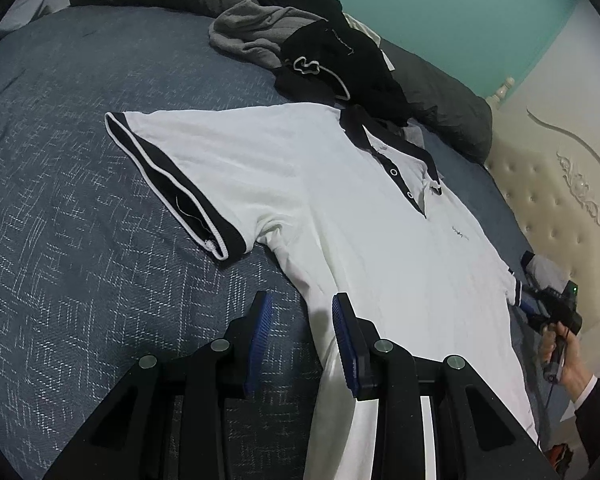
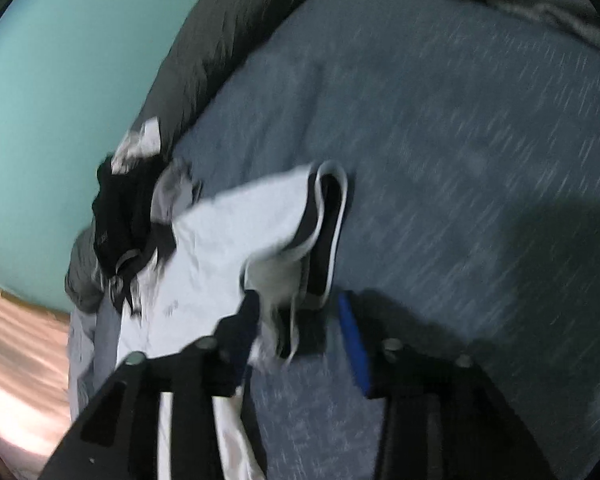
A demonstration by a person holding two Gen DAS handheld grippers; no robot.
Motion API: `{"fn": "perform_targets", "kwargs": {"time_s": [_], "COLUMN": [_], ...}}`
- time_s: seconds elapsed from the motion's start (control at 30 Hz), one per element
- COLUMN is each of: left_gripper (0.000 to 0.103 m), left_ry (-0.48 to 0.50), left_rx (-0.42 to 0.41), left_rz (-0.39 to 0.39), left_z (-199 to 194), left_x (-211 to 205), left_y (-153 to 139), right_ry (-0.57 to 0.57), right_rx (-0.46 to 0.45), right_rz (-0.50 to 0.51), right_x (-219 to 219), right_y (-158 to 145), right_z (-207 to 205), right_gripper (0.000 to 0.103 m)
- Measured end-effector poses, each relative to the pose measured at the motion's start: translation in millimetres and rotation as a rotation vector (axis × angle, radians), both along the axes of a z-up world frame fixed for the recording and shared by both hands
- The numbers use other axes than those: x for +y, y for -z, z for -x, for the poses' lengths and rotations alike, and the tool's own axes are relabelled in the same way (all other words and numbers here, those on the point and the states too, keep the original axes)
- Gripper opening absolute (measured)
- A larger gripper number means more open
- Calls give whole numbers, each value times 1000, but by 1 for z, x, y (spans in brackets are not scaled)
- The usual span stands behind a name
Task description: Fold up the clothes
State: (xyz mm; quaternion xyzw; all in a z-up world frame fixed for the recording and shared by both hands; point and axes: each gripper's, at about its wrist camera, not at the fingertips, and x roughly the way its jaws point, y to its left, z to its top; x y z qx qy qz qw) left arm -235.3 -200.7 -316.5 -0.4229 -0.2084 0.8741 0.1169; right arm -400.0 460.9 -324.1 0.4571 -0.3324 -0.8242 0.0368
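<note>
While the white polo shirt (image 1: 364, 232) lies spread face up on the blue-grey bedcover (image 1: 80, 200), its black collar points to about one o'clock and one black-trimmed sleeve (image 1: 176, 184) reaches to ten o'clock. The left gripper (image 1: 302, 344) has its jaws spread over the shirt's side edge. The right gripper (image 2: 300, 344), in a blurred view, is also spread, with the other sleeve (image 2: 320, 236) between its fingers.

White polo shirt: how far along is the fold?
Done: the white polo shirt lies spread face up on the bed. In hand: the open right gripper is at one sleeve; the left gripper is open at the side seam. Left: all folds, plus the clothes pile.
</note>
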Motion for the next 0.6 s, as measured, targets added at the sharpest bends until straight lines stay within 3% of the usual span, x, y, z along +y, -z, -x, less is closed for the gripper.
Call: {"fn": "perform_targets", "kwargs": {"time_s": [0.3, 0.43, 0.47, 0.5, 0.6], "left_gripper": [35, 35, 35, 35, 35], "left_ry": [13, 15, 17, 18, 19], "left_rx": [-10, -19, -21, -22, -25], "left_rz": [6, 7, 7, 8, 12], "left_z": [3, 6, 5, 5, 6], "left_x": [6, 7, 7, 7, 7], "left_y": [5, 10, 11, 11, 13], "right_ry": [62, 43, 39, 32, -4], "right_rx": [20, 28, 30, 33, 57], "right_rz": [-47, -129, -147, -177, -249], "right_x": [19, 15, 15, 14, 10], "right_y": [-12, -11, -10, -10, -14], "right_z": [31, 46, 48, 50, 54], "right_gripper": [46, 46, 44, 27, 5]}}
